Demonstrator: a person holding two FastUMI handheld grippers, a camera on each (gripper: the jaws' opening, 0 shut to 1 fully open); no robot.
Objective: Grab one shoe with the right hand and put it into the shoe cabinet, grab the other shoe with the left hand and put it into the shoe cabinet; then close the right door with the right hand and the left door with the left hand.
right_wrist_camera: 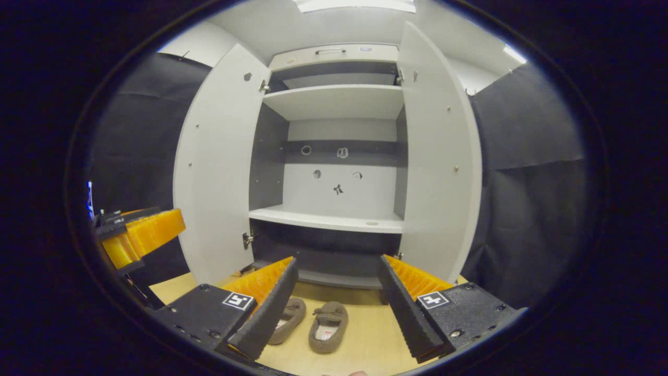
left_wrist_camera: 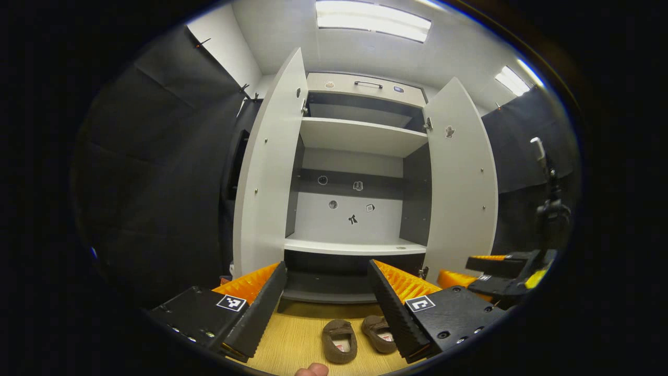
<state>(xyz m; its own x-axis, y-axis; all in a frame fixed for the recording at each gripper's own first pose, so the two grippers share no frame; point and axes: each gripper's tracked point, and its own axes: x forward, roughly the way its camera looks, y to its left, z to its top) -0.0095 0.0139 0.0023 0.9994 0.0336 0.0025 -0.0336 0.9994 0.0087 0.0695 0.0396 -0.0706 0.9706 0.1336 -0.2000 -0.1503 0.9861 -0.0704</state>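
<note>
Two brown shoes (right_wrist_camera: 313, 324) lie side by side on the wooden floor (right_wrist_camera: 365, 334).

We can read no text anywhere; the square black-and-white markers (left_wrist_camera: 231, 302) on the black gripper bodies carry only patterns.

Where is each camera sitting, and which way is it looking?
Left gripper view: rides the left gripper, facing the open shoe cabinet; its two open fingers, a fingertip and the right gripper show.
Right gripper view: rides the right gripper, facing the same cabinet; its open fingers show, the left gripper off to one side.
Both share the cabinet, its open doors and two brown shoes on the floor.
</note>
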